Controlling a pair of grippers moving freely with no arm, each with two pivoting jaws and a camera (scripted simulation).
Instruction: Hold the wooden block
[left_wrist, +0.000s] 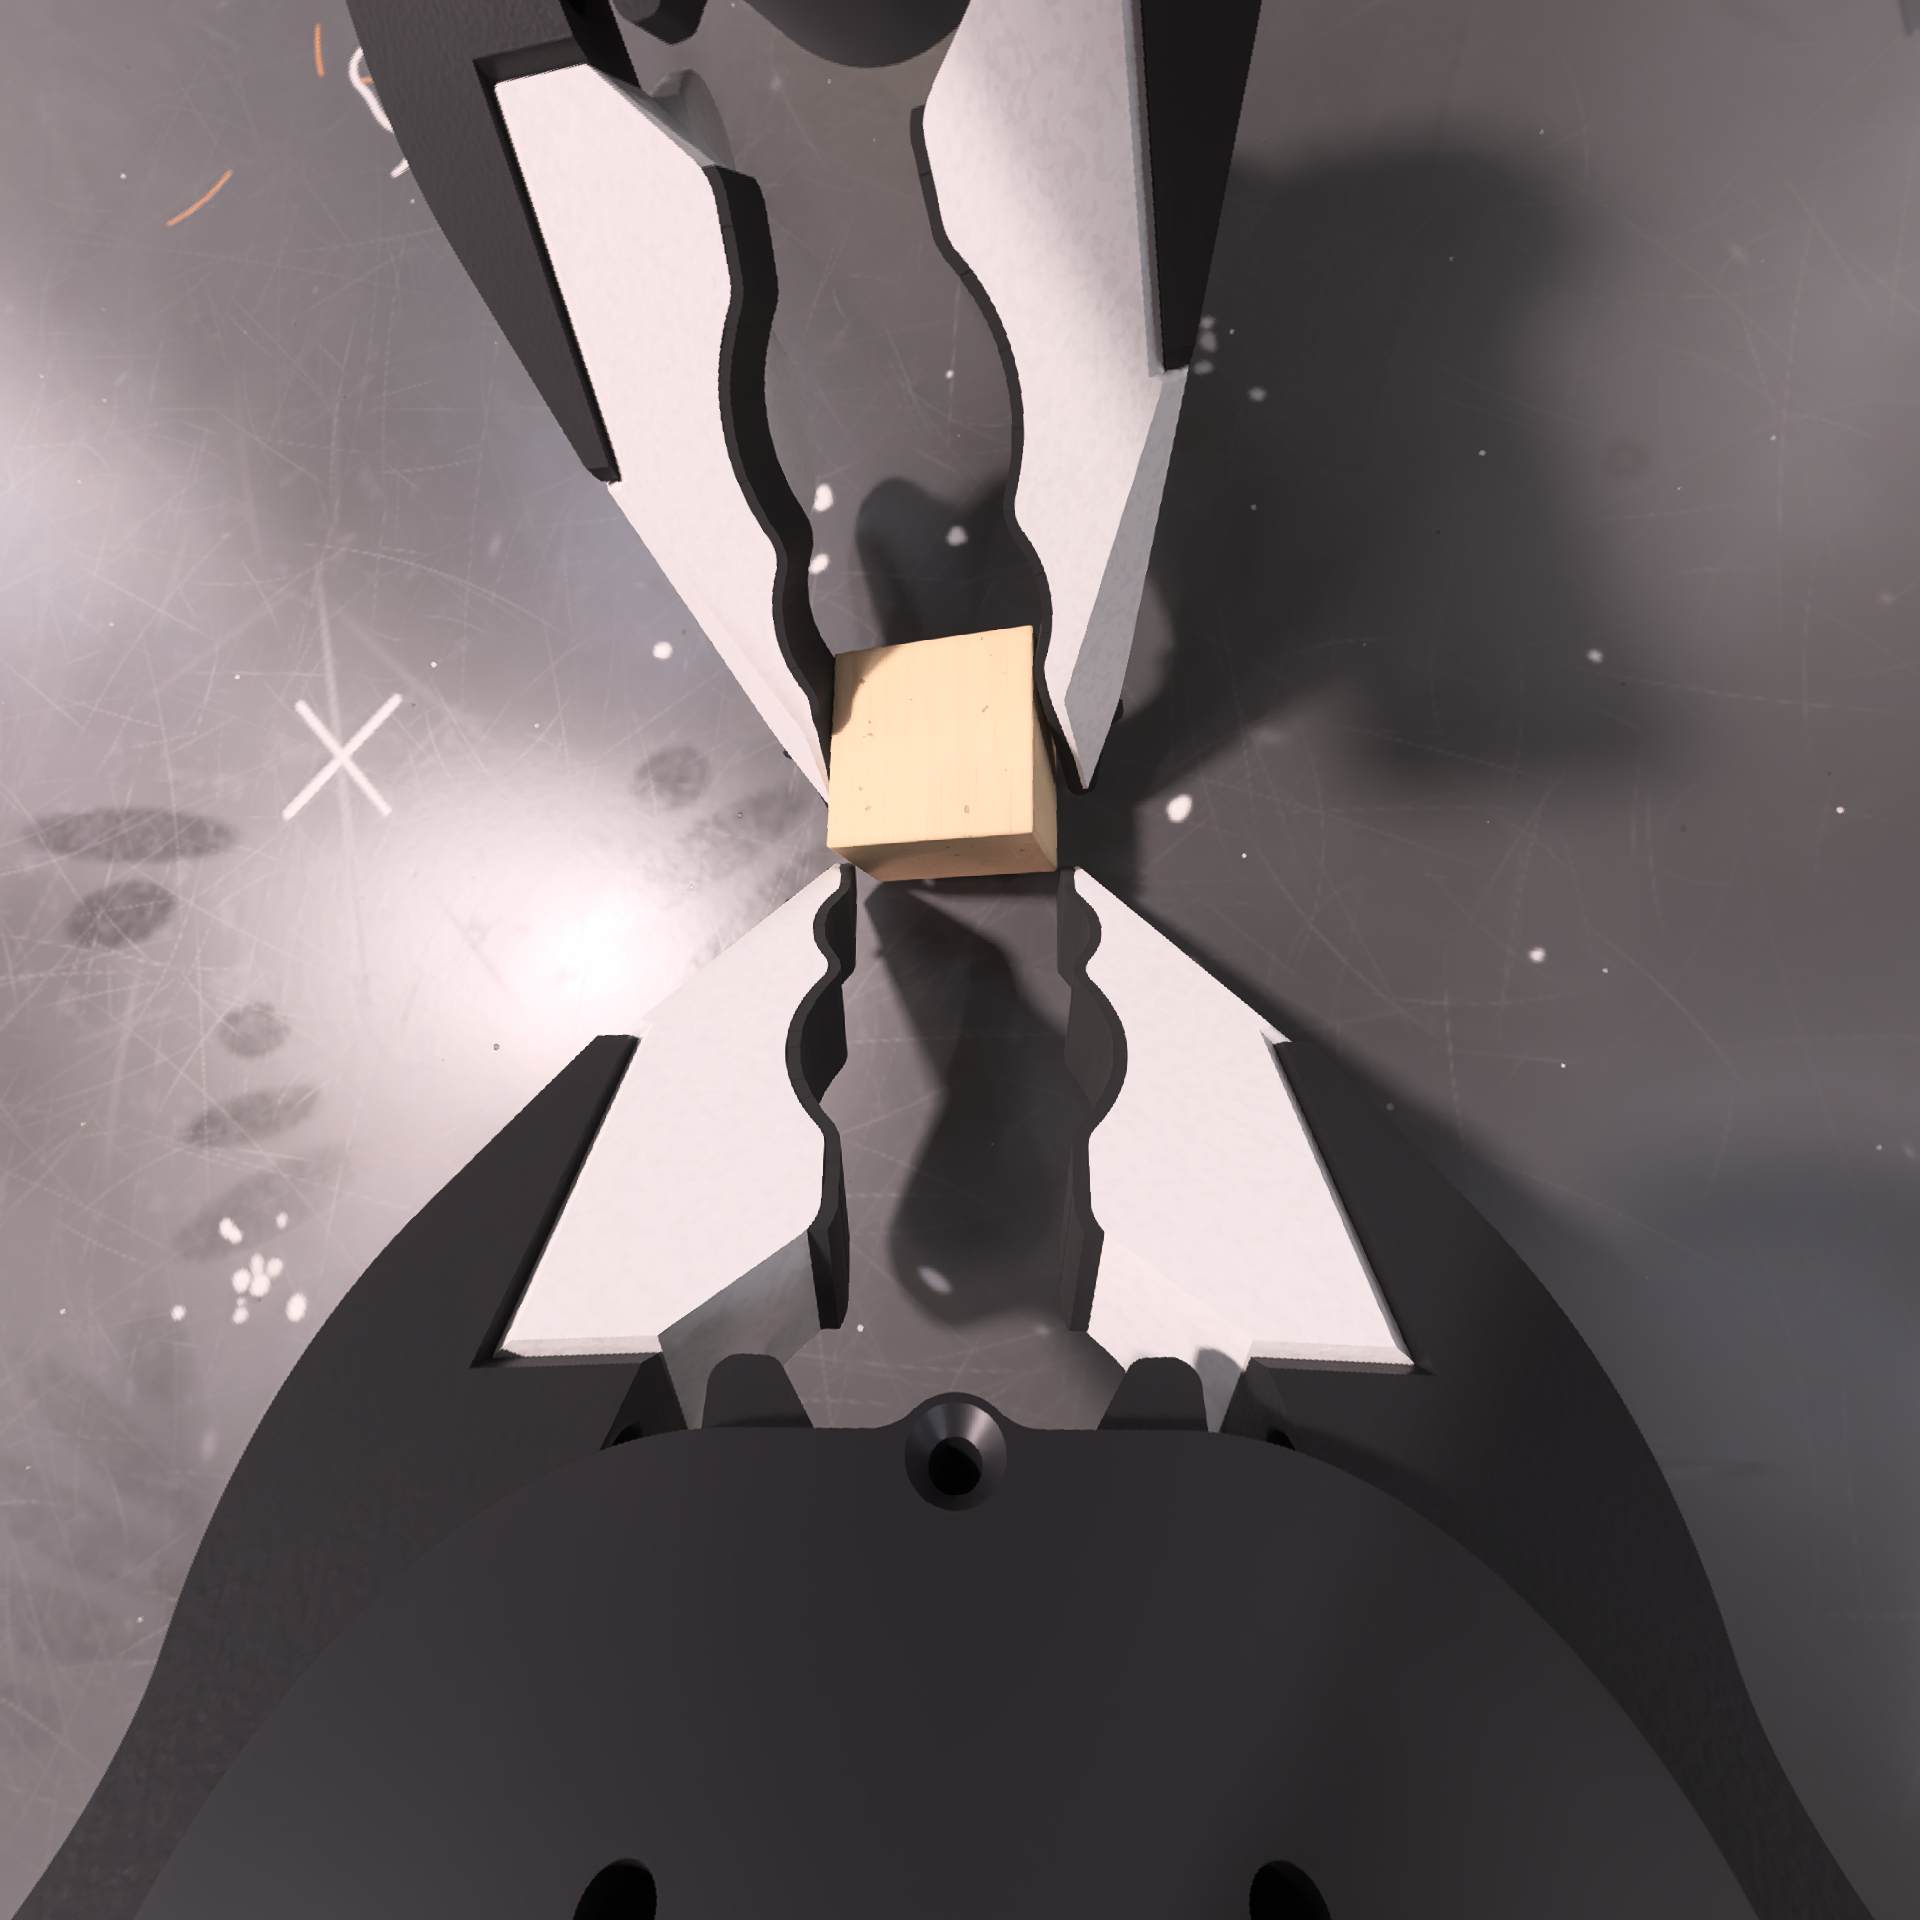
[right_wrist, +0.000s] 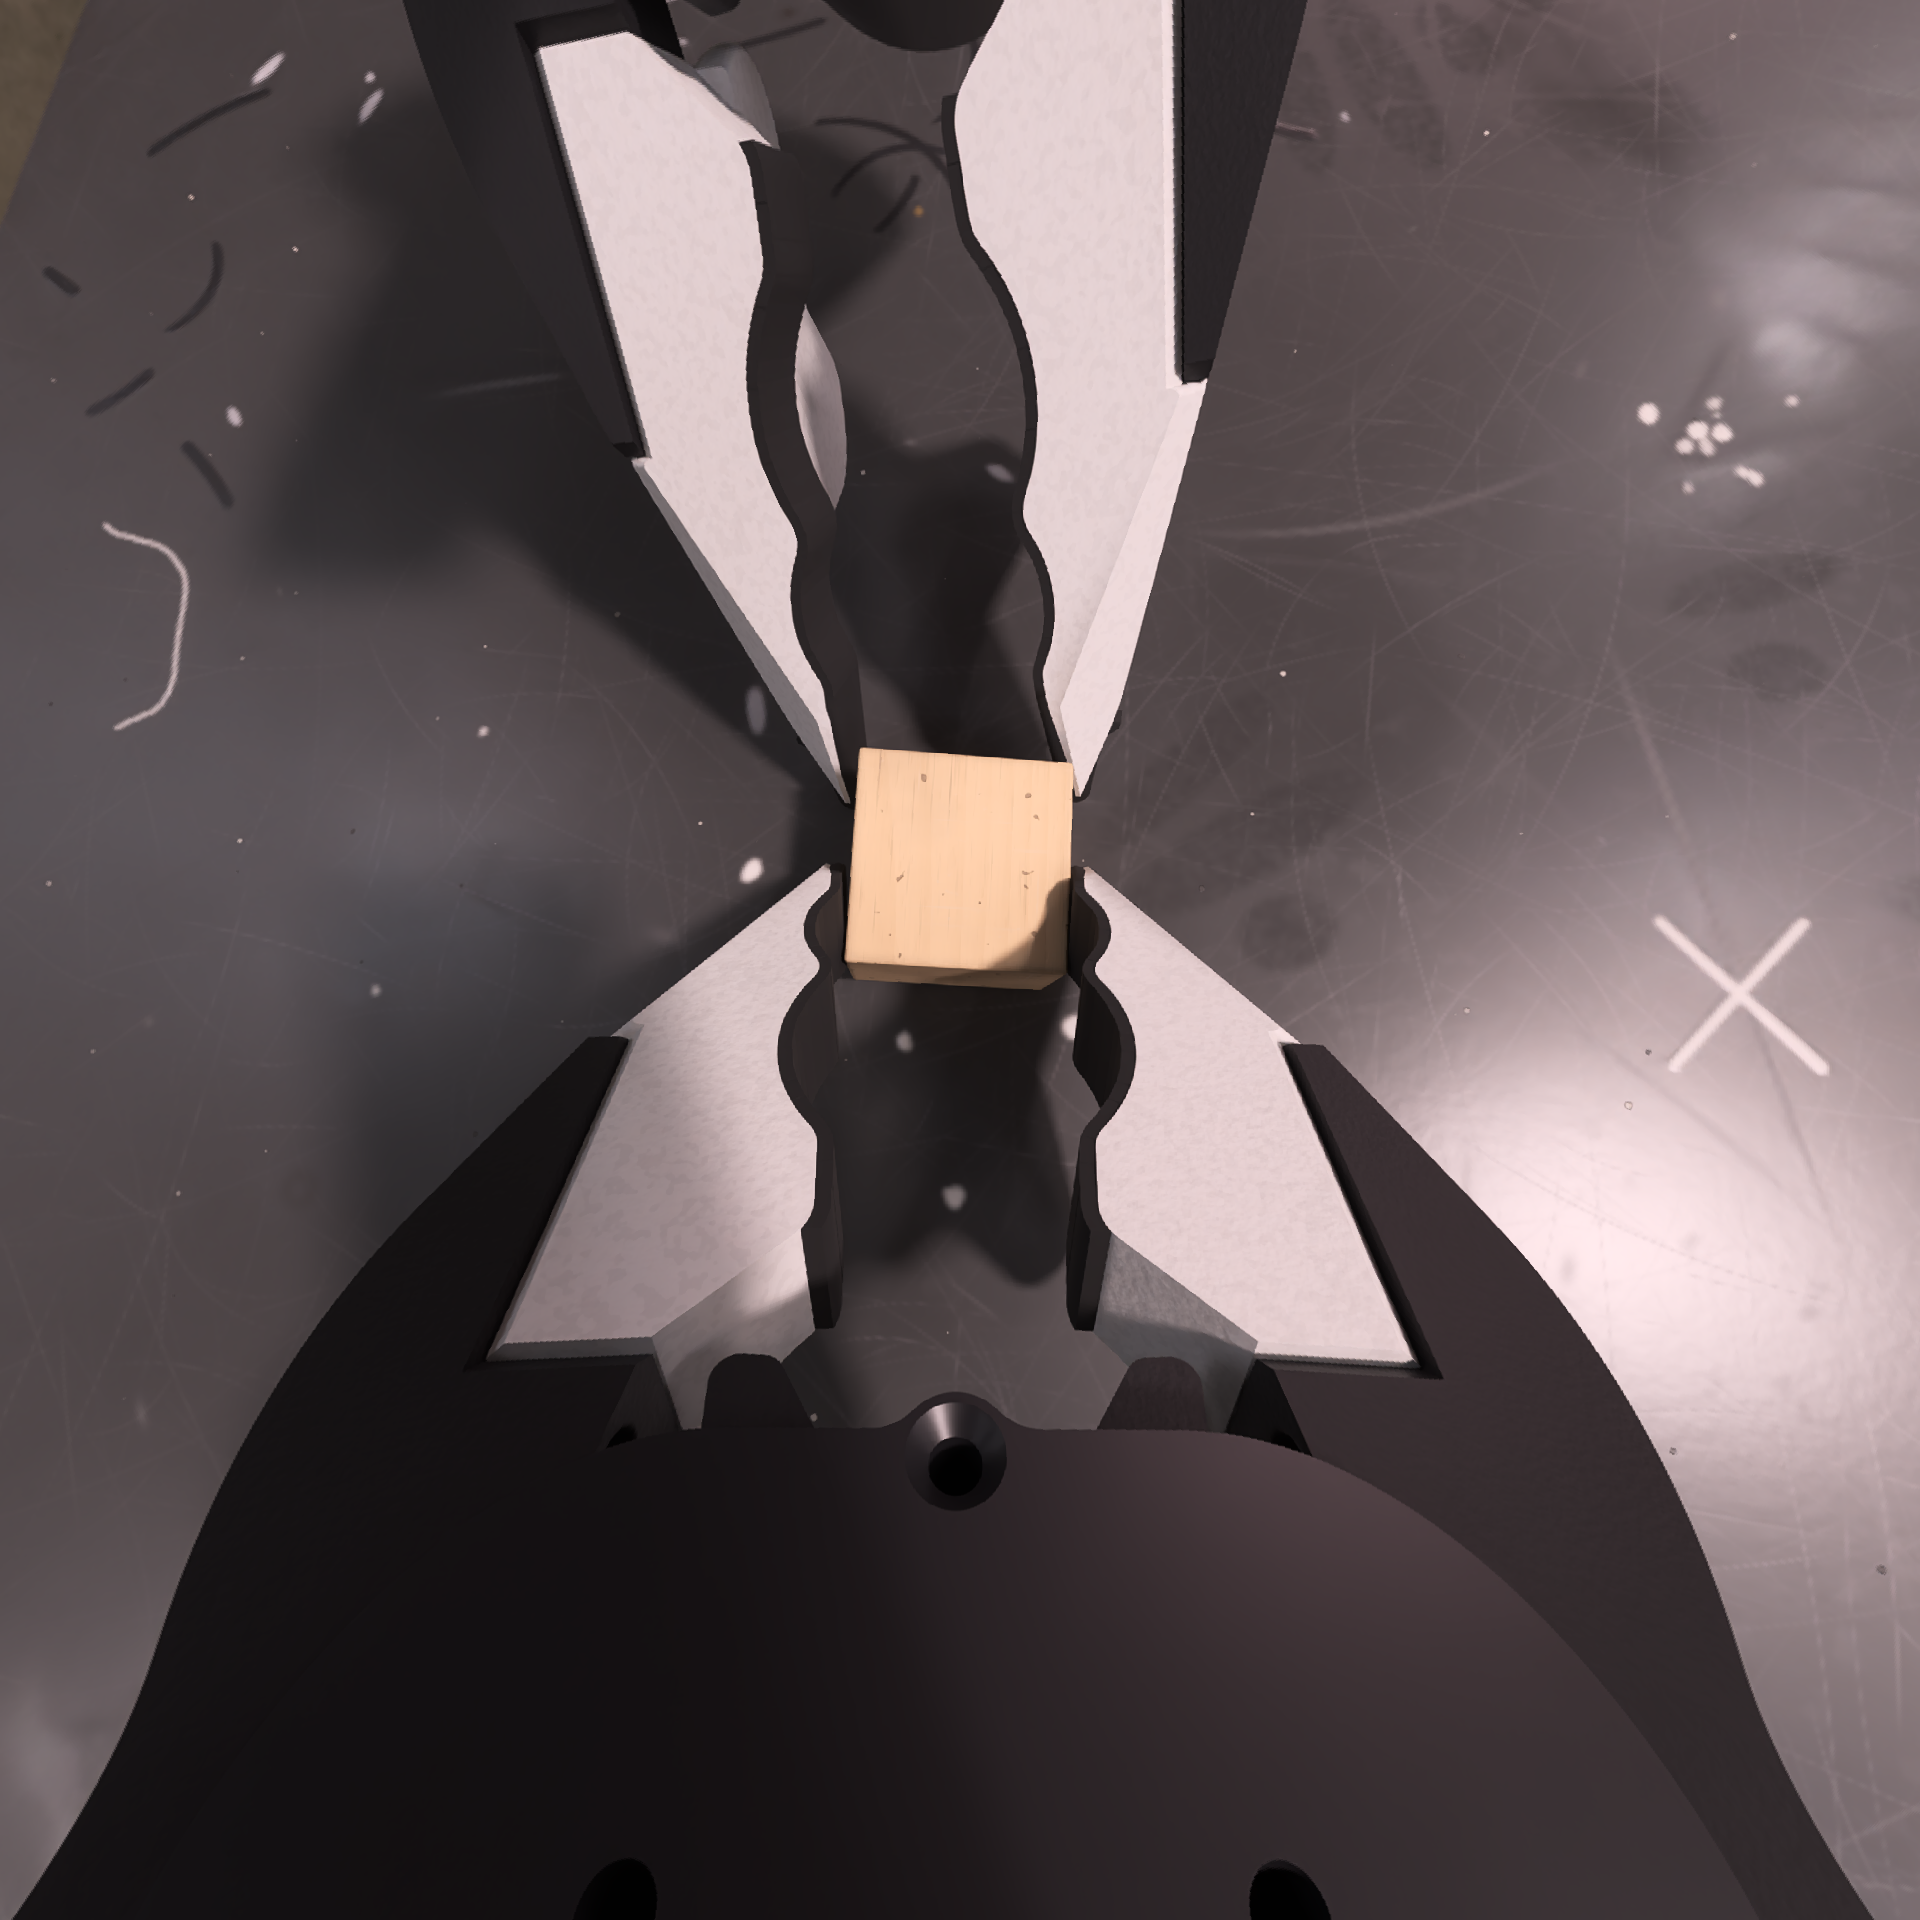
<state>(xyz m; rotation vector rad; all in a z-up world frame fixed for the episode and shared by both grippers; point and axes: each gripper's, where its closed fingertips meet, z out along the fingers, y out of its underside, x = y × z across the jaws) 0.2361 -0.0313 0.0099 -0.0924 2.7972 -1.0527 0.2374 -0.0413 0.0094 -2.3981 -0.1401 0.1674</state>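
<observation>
While both claws point at each other over the dark scratched tabletop (left_wrist: 1558, 935), the wooden block (left_wrist: 943, 750) sits right between them, so the q is which one actually has it. From the left wrist view the left gripper (left_wrist: 954, 883) has tips just short of the block's near edge, w/ jaws apart about block-width and not pinching anything. Right gripper (right_wrist: 956, 883) straddles the block (right_wrist: 958, 871), fingertips (right_wrist: 821, 894) flanking both side faces and looking clamped on, tho contact on its right side is shadowed. Block is roughly cubic, no real long axis. It looks lifted off the table, judging by its shadow. So right is nearer; left needs to go fwd a touch along its own fingers, then close. White X mark (right_wrist: 1745, 995) lies well off to the side
</observation>
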